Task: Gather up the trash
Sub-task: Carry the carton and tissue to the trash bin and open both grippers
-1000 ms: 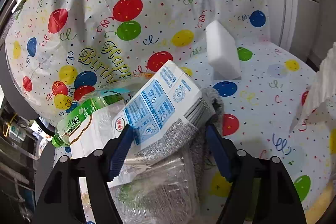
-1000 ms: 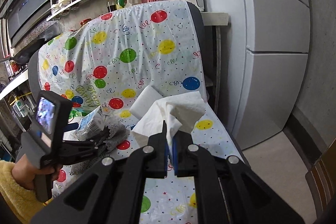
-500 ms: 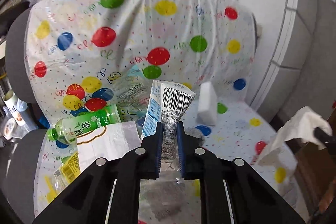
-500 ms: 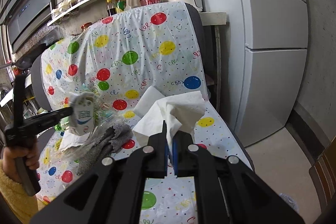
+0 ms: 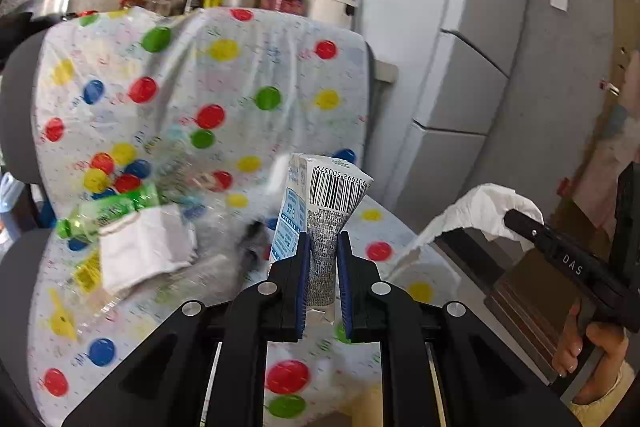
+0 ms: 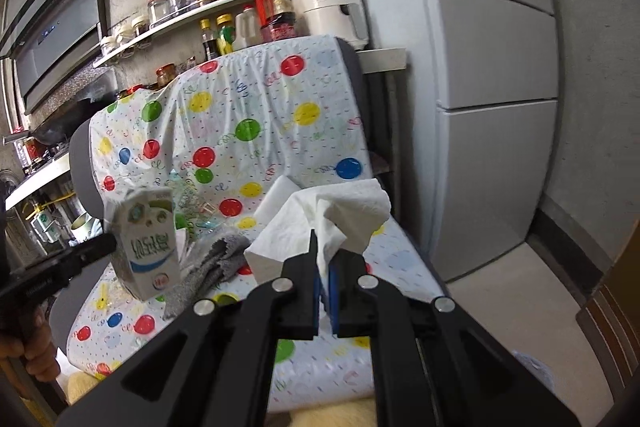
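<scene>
A squashed blue-and-white milk carton [image 5: 332, 203] hangs above the seat, and my left gripper [image 5: 323, 247] is shut on its lower end. The right wrist view shows the same carton [image 6: 150, 243] lifted at the left, clear of the pile. A crumpled white paper tissue [image 6: 340, 211] sticks up from my right gripper [image 6: 325, 259], which is shut on it. In the left wrist view that tissue [image 5: 480, 207] hangs off the right gripper's fingers [image 5: 532, 227] at the far right, with a hand below it.
A chair draped in a balloon-print sheet [image 6: 260, 115] holds a green bottle [image 5: 108, 211], a white paper bag [image 5: 144, 251], clear plastic, a grey cloth [image 6: 216, 259] and a white sponge block [image 6: 276, 199]. A grey fridge [image 6: 500, 67] stands to the right, and a shelf of bottles [image 6: 224, 7] behind.
My left gripper closed on the milk carton and lifted it off the pile, tipping up toward the chair back. The right gripper kept its grip on the tissue and shifted a little.
</scene>
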{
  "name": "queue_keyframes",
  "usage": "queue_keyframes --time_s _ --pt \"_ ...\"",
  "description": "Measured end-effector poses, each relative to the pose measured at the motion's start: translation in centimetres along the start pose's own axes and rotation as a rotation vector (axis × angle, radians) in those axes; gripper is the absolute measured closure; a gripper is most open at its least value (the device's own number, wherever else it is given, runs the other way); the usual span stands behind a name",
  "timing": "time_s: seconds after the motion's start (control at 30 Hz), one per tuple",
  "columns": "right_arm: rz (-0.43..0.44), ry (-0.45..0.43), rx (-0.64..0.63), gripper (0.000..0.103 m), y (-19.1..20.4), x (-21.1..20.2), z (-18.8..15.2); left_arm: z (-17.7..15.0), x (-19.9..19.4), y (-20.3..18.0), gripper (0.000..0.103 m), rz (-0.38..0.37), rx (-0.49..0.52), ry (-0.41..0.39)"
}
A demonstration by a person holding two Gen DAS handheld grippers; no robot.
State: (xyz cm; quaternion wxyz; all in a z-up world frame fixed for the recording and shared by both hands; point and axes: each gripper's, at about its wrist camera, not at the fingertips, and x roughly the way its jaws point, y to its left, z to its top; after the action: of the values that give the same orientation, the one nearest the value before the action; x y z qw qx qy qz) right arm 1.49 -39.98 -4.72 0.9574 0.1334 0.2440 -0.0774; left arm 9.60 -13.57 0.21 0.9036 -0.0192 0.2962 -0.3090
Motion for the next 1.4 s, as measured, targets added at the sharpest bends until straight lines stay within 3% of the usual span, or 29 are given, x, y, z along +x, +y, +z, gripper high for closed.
queue_keyframes --time_s 0.5,0.77,1.0,1.4 --pt "-0.300 0.013 0.053 0.099 -10.1 -9.6 -7.6 -5.6 3.3 -12.6 0.090 -0.306 0.109 0.041" --pt "-0.447 0.094 0.123 0.099 -15.1 -10.9 -11.3 -9.0 7.6 -19.6 0.090 -0.432 0.222 0.162" --pt "-0.480 0.200 0.214 0.099 -19.0 -9.4 -14.4 -11.5 11.6 -24.0 0.090 -0.482 0.291 0.245" --pt "-0.425 0.308 0.319 0.098 -22.7 -5.2 -17.2 -13.9 17.3 -26.9 0.088 -0.484 0.316 0.358"
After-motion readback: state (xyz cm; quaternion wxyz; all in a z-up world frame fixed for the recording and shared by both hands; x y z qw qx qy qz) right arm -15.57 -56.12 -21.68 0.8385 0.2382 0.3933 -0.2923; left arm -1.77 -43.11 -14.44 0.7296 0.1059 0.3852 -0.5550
